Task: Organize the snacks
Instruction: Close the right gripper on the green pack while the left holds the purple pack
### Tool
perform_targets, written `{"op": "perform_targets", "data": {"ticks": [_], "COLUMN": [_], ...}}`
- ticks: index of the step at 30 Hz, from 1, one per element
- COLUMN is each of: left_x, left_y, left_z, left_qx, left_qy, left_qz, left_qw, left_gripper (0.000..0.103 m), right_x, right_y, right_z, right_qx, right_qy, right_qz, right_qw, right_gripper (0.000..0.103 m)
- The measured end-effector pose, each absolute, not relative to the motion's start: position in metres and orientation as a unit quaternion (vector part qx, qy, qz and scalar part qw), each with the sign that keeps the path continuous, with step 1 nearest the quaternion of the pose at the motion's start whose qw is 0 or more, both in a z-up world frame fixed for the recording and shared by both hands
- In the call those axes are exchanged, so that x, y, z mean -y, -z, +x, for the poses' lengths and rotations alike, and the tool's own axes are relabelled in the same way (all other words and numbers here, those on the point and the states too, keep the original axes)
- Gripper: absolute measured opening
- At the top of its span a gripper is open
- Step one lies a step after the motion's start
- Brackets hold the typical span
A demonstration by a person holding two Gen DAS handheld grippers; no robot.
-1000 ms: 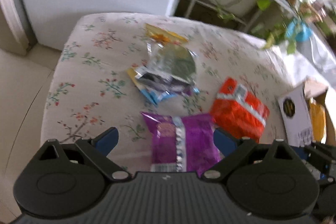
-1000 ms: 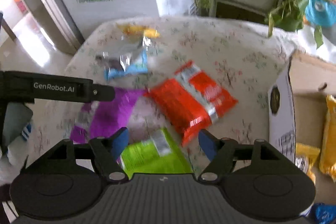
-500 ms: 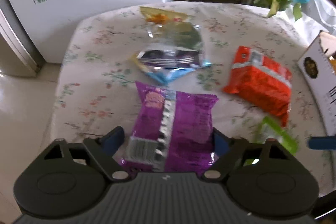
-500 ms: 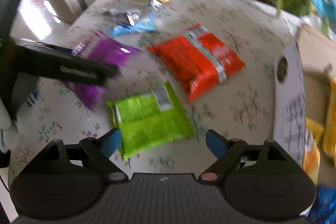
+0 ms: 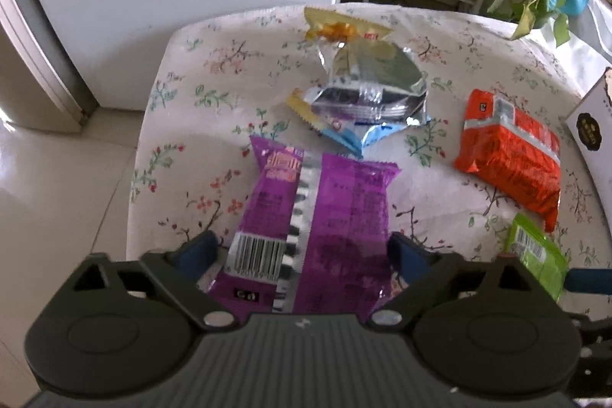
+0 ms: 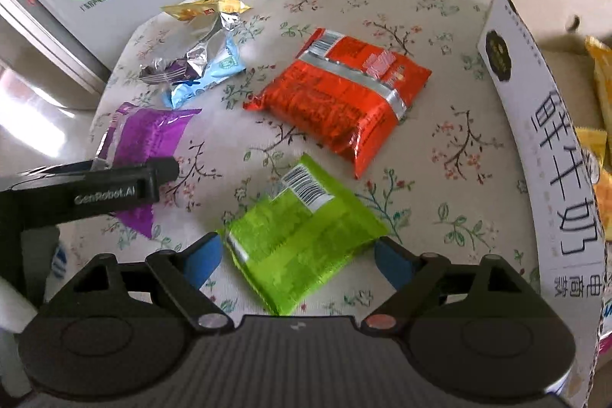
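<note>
Left gripper (image 5: 302, 249), just opening, straddles purple packet (image 5: 317, 217); right gripper (image 6: 298, 257) spread around green packet (image 6: 302, 236).

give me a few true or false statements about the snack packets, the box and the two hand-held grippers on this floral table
1. The left hand-held gripper straddles the purple packet. True.
2. The right hand-held gripper is shut on the orange packet. False: its jaws are open around the green packet, and the orange packet lies apart, farther up the table.
3. The cardboard box already holds yellow packets. True.
4. The green packet lies inside the box. False: it lies on the floral tablecloth.
5. The silver packet rests on other packets. True.
</note>
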State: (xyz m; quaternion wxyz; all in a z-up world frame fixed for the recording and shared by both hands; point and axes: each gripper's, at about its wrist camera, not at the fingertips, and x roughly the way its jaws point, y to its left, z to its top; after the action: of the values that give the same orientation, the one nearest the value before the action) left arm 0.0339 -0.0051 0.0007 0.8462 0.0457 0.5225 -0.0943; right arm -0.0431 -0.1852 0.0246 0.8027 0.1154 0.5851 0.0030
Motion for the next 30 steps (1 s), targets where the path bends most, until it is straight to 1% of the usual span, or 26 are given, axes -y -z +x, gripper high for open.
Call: {"op": "perform_targets", "data": {"ticks": [1, 2, 4, 7, 10, 13, 16, 20, 25, 27, 30], "left_x": [0.005, 0.005, 0.005, 0.004, 0.004, 0.003, 0.004, 0.004, 0.004, 0.006, 0.006], "left_y": [0.000, 0.001, 0.001, 0.002, 0.002, 0.002, 0.002, 0.003, 0.002, 0.002, 0.002], "left_z": [0.034, 0.034, 0.034, 0.033, 0.033, 0.033, 0.031, 0.028, 0.027, 0.027, 0.027], "left_qx": [-0.522, -0.521, -0.518, -0.514, -0.516, -0.516, -0.512, -0.505, -0.502, -0.501, -0.499], "left_qy": [0.095, 0.095, 0.097, 0.097, 0.098, 0.097, 0.094, 0.093, 0.094, 0.093, 0.093], "left_qz": [0.052, 0.053, 0.052, 0.051, 0.048, 0.046, 0.044, 0.044, 0.047, 0.049, 0.050], "left_qw": [0.846, 0.847, 0.848, 0.851, 0.850, 0.850, 0.853, 0.857, 0.859, 0.859, 0.860], "left_gripper": [0.102, 0.103, 0.103, 0.103, 0.103, 0.103, 0.103, 0.103, 0.103, 0.103, 0.103], "right_x": [0.181, 0.178, 0.171, 0.166, 0.169, 0.179, 0.182, 0.175, 0.178, 0.175, 0.169], "right_y": [-0.024, -0.021, -0.019, -0.016, -0.015, -0.015, -0.016, -0.014, -0.014, -0.014, -0.014], "right_z": [-0.042, -0.040, -0.037, -0.025, -0.019, -0.023, -0.025, -0.025, -0.023, -0.023, -0.023], "right_qx": [-0.582, -0.580, -0.573, -0.557, -0.551, -0.558, -0.558, -0.559, -0.559, -0.557, -0.552], "right_qy": [0.003, 0.004, 0.006, -0.008, -0.018, -0.014, -0.006, 0.005, 0.026, 0.035, 0.039], "right_qz": [0.105, 0.096, 0.079, 0.058, 0.044, 0.059, 0.067, 0.077, 0.116, 0.110, 0.089], "right_qw": [0.806, 0.809, 0.815, 0.829, 0.833, 0.828, 0.827, 0.825, 0.820, 0.822, 0.828], "right_gripper": [0.089, 0.089, 0.087, 0.080, 0.080, 0.080, 0.082, 0.091, 0.091, 0.089, 0.079]}}
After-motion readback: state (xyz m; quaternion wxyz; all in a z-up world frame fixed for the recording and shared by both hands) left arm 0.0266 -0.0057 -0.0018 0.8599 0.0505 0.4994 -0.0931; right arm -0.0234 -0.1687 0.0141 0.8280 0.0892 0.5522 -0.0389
